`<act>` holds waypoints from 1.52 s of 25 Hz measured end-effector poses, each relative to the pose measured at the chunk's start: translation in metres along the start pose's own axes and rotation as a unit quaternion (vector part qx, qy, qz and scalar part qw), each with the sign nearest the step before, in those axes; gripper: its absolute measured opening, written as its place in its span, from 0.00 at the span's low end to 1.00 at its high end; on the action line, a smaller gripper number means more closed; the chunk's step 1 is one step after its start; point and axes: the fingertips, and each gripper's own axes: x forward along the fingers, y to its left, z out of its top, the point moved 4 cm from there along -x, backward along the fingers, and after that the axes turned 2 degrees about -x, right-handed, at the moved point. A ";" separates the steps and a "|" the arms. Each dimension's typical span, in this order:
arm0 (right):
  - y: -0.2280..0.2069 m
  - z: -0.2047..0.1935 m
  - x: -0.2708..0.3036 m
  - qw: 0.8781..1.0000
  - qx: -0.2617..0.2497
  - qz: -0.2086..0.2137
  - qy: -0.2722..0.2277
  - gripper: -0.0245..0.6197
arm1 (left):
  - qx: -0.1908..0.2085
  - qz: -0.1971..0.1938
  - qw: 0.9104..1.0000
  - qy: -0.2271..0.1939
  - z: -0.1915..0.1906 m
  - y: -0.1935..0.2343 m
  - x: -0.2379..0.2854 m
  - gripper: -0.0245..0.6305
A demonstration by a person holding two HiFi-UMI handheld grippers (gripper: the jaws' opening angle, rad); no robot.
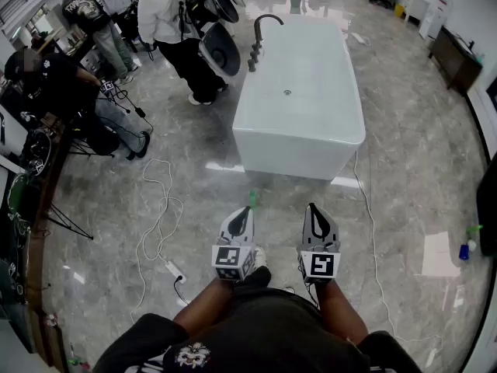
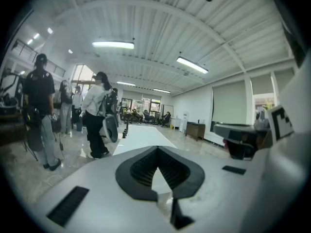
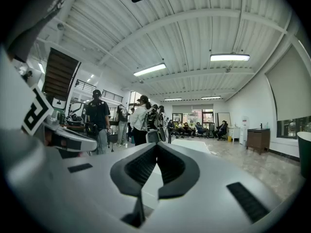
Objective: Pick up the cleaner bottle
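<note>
A small green-topped object (image 1: pixel 251 198) stands on the floor just in front of the white bathtub (image 1: pixel 299 84); it may be the cleaner bottle, but it is too small to tell. My left gripper (image 1: pixel 248 210) is held low in front of me, its tip just short of that object, jaws shut and empty (image 2: pixel 158 148). To its right, side by side with it, my right gripper (image 1: pixel 312 207) also has its jaws together with nothing between them (image 3: pixel 156 144). Both point toward the tub. The green object shows in neither gripper view.
A black faucet (image 1: pixel 260 33) stands at the tub's far left corner. White cables (image 1: pixel 159 208) and a power strip (image 1: pixel 175 270) lie on the floor to the left. People (image 1: pixel 175 22) stand at the back left. A blue and green bottle (image 1: pixel 467 247) and paper (image 1: pixel 439 255) lie far right.
</note>
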 end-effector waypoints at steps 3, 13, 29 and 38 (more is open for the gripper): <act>0.000 -0.004 0.039 1.000 -0.007 -0.005 0.003 0.06 | -0.008 -0.010 1.000 -0.013 0.018 0.020 0.029 0.04; -0.015 0.002 0.105 0.999 -0.027 -0.023 0.033 0.06 | -0.001 -0.016 1.000 -0.022 0.051 0.059 0.089 0.05; -0.083 -0.045 0.205 0.996 -0.008 0.070 0.046 0.06 | -0.003 0.056 0.998 0.035 0.012 0.063 0.207 0.05; -0.082 -0.142 0.263 0.991 0.012 0.108 0.078 0.06 | -0.007 0.111 0.993 0.043 -0.079 0.105 0.266 0.05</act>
